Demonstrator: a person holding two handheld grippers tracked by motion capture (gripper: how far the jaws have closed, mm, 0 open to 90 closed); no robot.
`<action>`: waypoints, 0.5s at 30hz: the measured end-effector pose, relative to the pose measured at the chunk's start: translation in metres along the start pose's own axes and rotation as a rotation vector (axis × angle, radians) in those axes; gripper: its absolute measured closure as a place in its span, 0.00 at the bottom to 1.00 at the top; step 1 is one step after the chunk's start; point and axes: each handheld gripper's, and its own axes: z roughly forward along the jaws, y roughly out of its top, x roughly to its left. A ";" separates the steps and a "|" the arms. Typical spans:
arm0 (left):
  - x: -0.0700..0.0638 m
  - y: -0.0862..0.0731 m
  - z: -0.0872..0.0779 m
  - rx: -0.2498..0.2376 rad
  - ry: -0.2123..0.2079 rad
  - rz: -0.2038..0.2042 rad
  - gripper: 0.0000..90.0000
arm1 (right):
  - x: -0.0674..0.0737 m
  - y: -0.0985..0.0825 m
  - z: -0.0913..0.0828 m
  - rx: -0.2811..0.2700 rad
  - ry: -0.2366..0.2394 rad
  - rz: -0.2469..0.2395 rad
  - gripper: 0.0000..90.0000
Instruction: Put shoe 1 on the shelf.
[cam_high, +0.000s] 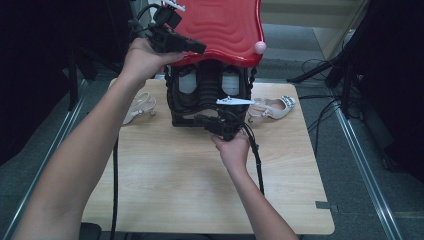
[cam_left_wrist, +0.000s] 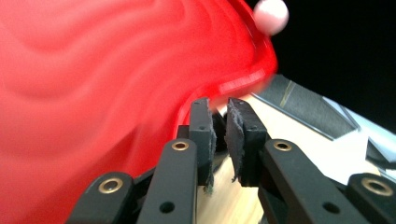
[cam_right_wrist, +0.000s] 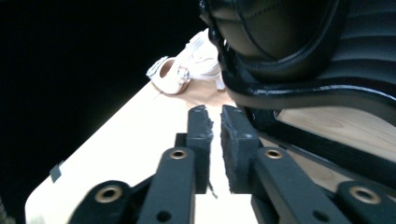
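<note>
Forearms lead to the left gripper (cam_high: 197, 47) at the red lid's (cam_high: 225, 27) rim and the right gripper (cam_high: 200, 119) at the black box (cam_high: 210, 95) base beneath; both jaws slightly parted, gripping nothing. Release step; withdrawal likely follows.

No readable text, labels or numbers.

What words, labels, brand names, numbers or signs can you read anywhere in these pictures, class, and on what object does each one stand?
None can be read.
Red lid: wavy ridges, no lettering.
Black case: plain.
White shoes: no legible brand.
Wooden table: bare wood grain.
Left gripper and right gripper: no markings visible on either.
</note>
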 end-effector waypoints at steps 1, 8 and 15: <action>-0.002 -0.005 -0.002 0.002 -0.008 0.007 0.87 | 0.000 -0.003 -0.004 -0.003 0.004 -0.013 0.83; -0.017 -0.045 -0.006 0.054 -0.034 0.024 0.73 | -0.005 -0.026 -0.025 0.006 0.014 -0.036 0.69; -0.021 -0.078 -0.009 0.030 -0.057 0.005 0.61 | -0.013 -0.049 -0.043 0.037 0.015 -0.036 0.63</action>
